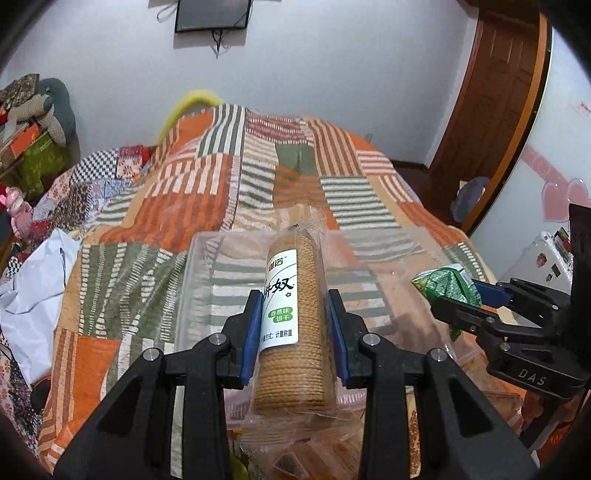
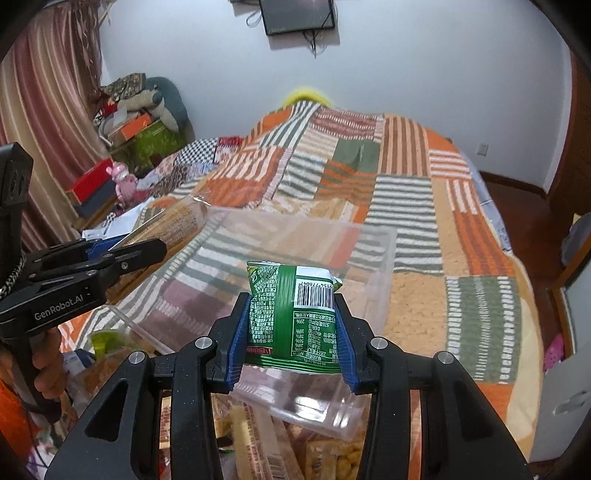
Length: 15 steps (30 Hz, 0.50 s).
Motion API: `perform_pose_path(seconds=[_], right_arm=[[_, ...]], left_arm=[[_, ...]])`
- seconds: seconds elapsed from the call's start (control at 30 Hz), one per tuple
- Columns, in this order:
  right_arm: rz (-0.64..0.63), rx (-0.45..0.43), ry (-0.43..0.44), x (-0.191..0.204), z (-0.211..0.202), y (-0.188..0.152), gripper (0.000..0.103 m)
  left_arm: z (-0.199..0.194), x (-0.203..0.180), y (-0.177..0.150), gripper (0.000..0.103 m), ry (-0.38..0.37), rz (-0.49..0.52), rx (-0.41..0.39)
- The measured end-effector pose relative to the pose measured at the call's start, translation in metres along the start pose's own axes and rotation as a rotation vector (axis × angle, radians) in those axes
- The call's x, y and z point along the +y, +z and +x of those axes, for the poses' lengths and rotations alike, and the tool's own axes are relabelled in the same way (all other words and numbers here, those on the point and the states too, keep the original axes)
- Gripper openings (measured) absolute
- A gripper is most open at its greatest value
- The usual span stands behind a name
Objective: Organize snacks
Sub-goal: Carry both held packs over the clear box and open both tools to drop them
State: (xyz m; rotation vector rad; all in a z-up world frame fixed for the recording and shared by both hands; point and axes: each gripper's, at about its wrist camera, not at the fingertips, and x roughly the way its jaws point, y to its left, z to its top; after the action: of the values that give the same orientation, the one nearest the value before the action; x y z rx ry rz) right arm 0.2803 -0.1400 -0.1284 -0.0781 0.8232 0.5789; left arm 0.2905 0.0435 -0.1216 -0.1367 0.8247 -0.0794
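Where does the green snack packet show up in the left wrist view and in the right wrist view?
Left wrist view: the green snack packet sits at the right edge, gripped by the right claw.
Right wrist view: the packet is centre frame, clamped in that claw, above the clear plastic box.
Shared landmark: the dark screen on the far wall.

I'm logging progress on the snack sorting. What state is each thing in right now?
left gripper: shut on the biscuit roll.
right gripper: shut on the green snack packet.
clear plastic box: open, empty, lying on the bed.
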Motion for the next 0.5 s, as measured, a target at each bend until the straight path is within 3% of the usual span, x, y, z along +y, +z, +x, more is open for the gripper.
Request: perform_pose_path(seconds=[0.3, 0.5], right_arm=[[-0.001, 0.077, 0.041, -0.003, 0.009, 0.0, 0.041], [0.011, 0.063, 0.035, -0.004, 0.004, 0.0, 0.041]], left_arm=[[0.014, 0.0, 0.0, 0.034, -0.016, -0.019, 0.062], [0.0, -0.002, 0.004, 0.035, -0.019, -0.018, 0.014]])
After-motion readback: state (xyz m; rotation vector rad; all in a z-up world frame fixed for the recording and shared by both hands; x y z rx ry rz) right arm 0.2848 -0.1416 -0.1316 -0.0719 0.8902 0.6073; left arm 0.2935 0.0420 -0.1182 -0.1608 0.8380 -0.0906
